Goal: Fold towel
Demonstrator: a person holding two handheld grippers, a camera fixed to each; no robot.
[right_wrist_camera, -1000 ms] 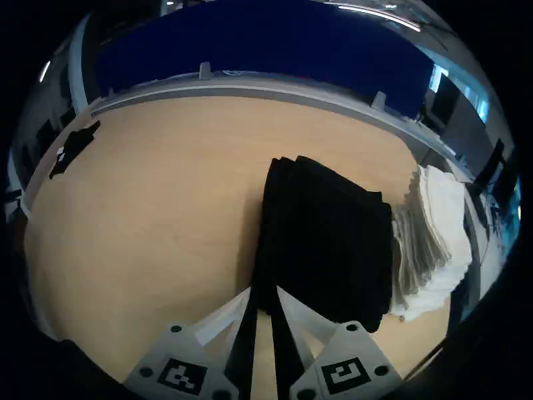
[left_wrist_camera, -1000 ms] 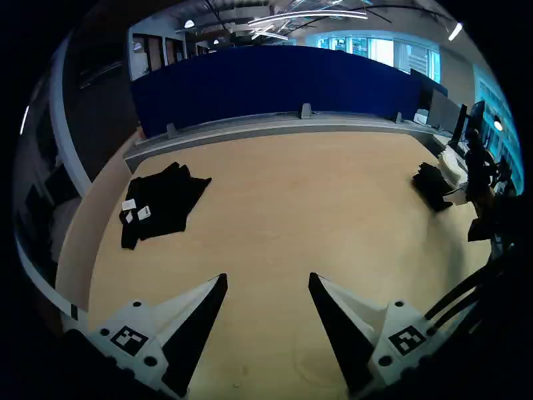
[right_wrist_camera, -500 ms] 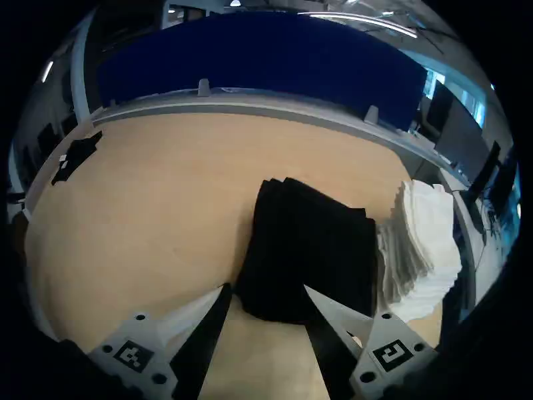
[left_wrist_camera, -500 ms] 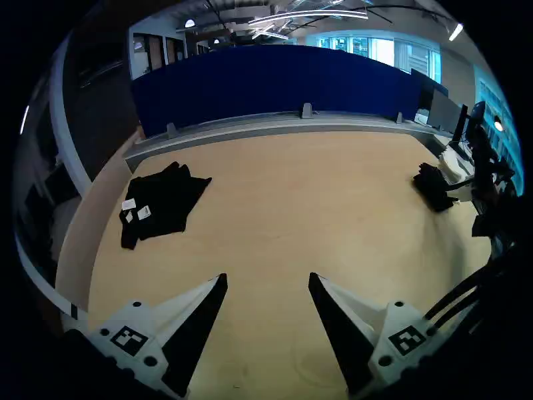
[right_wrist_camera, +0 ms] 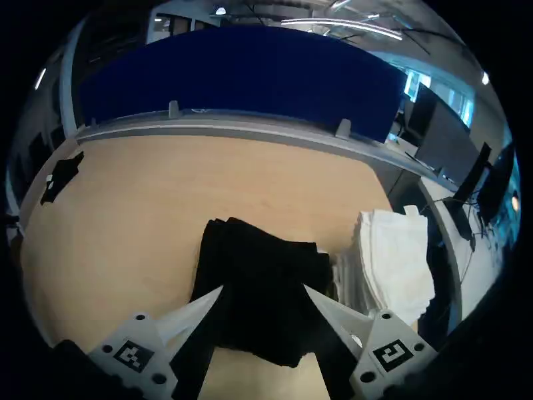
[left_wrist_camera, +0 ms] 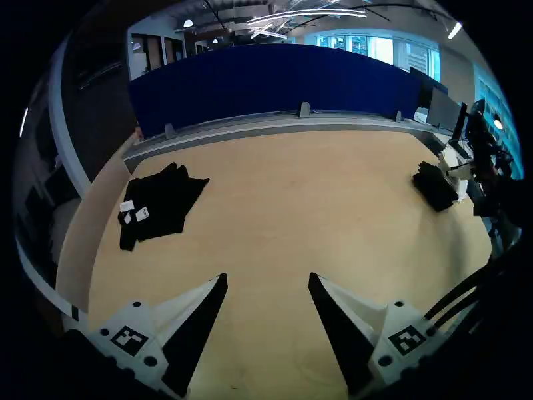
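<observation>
In the right gripper view a folded black towel [right_wrist_camera: 263, 287] lies on the wooden table [right_wrist_camera: 153, 193], beside a stack of white towels [right_wrist_camera: 393, 263]. My right gripper [right_wrist_camera: 263, 303] is open, its fingers spread over the near end of the black towel and pressing on nothing. In the left gripper view my left gripper [left_wrist_camera: 266, 280] stands open over bare table [left_wrist_camera: 300, 200]. A crumpled black towel [left_wrist_camera: 156, 203] with white tags lies at the far left. The folded black towel [left_wrist_camera: 434, 187] shows at the far right, with the other gripper [left_wrist_camera: 466, 172] beside it.
A blue partition [left_wrist_camera: 273, 80] with a grey rail [left_wrist_camera: 280, 123] runs along the table's far edge. Monitors and cables [right_wrist_camera: 466, 180] stand beyond the right end of the table. The crumpled black towel [right_wrist_camera: 60, 177] sits far left in the right gripper view.
My right gripper was shut on the folded black towel's edge; it has opened, let go and drawn back. The left gripper has barely moved.
</observation>
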